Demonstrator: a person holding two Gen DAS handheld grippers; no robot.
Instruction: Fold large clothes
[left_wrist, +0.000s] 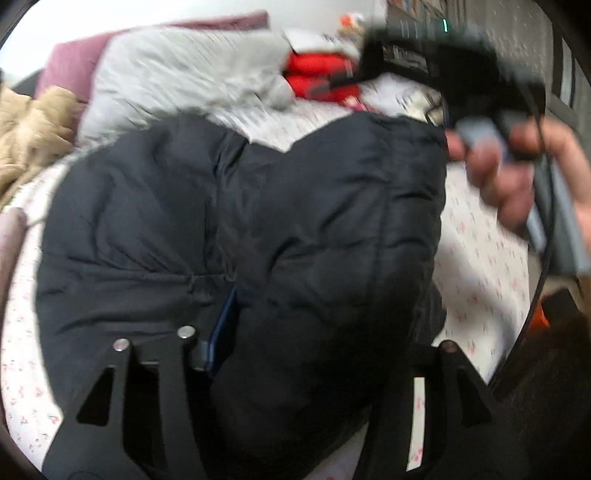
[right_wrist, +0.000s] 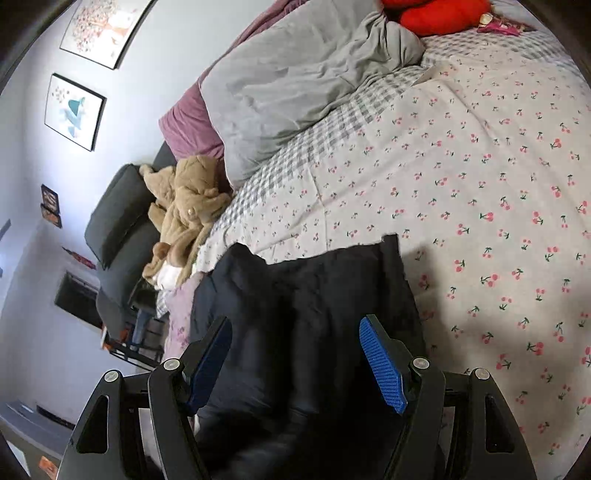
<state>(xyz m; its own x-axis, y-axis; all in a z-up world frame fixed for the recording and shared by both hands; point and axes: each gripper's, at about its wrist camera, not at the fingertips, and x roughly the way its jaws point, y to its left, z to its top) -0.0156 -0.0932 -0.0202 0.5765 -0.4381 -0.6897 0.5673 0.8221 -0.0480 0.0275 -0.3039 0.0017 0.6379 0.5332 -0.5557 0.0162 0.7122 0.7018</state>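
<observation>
A cherry-print bedsheet lies under the quilted, puffy dark jacket, bunched on its near side. A smooth grey pillow lies beyond. The left gripper is half buried in the blurred jacket folds, so its grip cannot be judged. The right gripper is spread wide above the jacket, ribbed blue pads bare.

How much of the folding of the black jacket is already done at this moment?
Partly done: the black puffer jacket lies bunched, doubled over on the cherry-print bedsheet. In hand: the left claw seems to grip a fold; the right claw is open above it. Left: squaring it into a flat, neat fold.
</observation>
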